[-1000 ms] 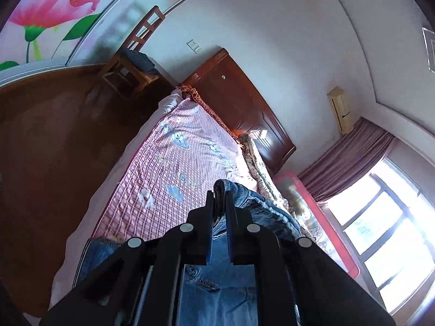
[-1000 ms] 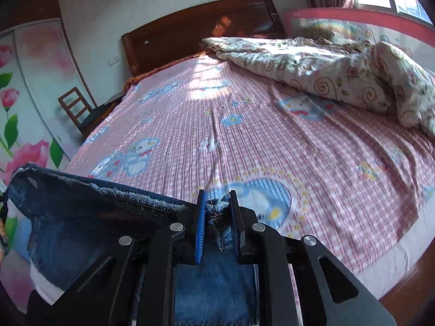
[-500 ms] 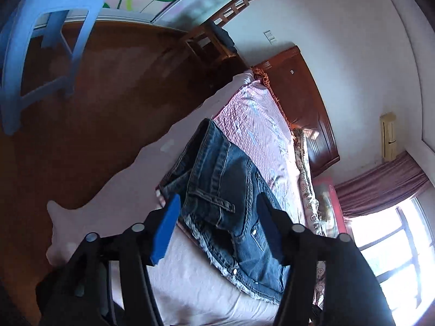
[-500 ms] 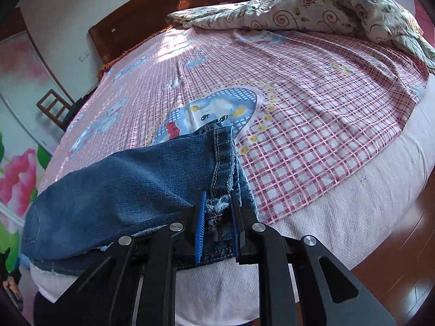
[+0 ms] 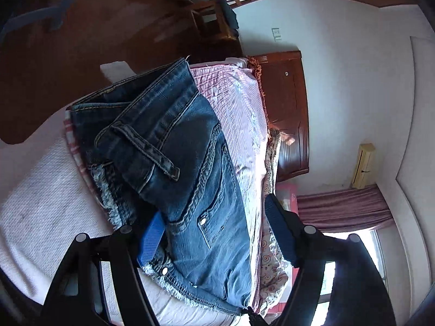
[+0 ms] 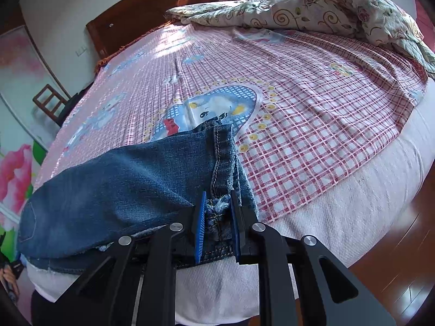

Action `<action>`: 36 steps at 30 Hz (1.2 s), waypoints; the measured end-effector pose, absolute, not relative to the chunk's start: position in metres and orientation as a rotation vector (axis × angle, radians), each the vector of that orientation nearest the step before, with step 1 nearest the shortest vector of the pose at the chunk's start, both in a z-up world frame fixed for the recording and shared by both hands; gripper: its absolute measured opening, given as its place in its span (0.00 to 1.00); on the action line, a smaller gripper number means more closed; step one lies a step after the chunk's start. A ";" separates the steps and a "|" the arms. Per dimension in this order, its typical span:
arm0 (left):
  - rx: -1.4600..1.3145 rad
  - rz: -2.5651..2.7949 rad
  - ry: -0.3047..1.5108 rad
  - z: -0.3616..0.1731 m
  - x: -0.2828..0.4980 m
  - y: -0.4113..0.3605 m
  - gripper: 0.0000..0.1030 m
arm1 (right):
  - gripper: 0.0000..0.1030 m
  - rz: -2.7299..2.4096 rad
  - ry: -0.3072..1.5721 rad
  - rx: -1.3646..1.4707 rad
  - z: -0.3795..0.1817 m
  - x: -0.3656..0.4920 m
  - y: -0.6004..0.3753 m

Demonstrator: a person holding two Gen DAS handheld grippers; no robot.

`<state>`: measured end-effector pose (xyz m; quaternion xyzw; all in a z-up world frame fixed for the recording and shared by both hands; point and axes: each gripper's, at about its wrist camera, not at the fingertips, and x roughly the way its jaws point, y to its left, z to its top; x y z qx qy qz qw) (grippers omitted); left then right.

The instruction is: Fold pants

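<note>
Denim pants lying folded at near edge of bed. Left tongs just been opening, gaping wide, gripping nothing. Right tongs pinching hem. Risk: pulling right side is dragging folded layers askew, off bed edge.

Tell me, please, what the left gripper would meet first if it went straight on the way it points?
Most likely the denim shorts lying on the bed; the left gripper is open around them, though depth is unclear.

A home bedroom: checked-sheeted bed, wooden headboard, rumpled quilt.
</note>
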<state>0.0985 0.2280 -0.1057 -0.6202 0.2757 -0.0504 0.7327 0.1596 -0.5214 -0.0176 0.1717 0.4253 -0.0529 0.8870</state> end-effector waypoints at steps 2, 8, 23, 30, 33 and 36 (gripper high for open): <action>-1.397 -0.076 0.642 -0.116 0.105 0.225 0.60 | 0.15 -0.113 0.881 0.362 -0.018 0.159 -0.522; -1.175 -0.028 0.514 -0.058 0.114 0.220 0.06 | 0.15 -0.108 0.886 0.320 -0.015 0.162 -0.519; -0.778 0.108 0.744 -0.080 0.108 0.216 0.06 | 0.15 -0.080 0.947 0.199 -0.017 0.164 -0.508; -0.635 0.197 0.805 -0.054 0.100 0.211 0.16 | 0.15 -0.105 0.977 0.123 -0.013 0.162 -0.499; -0.499 0.345 0.765 -0.031 0.087 0.197 0.52 | 0.15 -0.103 0.993 0.094 -0.014 0.163 -0.496; -0.407 0.380 0.722 -0.008 0.082 0.180 0.54 | 0.28 -0.097 0.967 0.223 -0.012 0.162 -0.511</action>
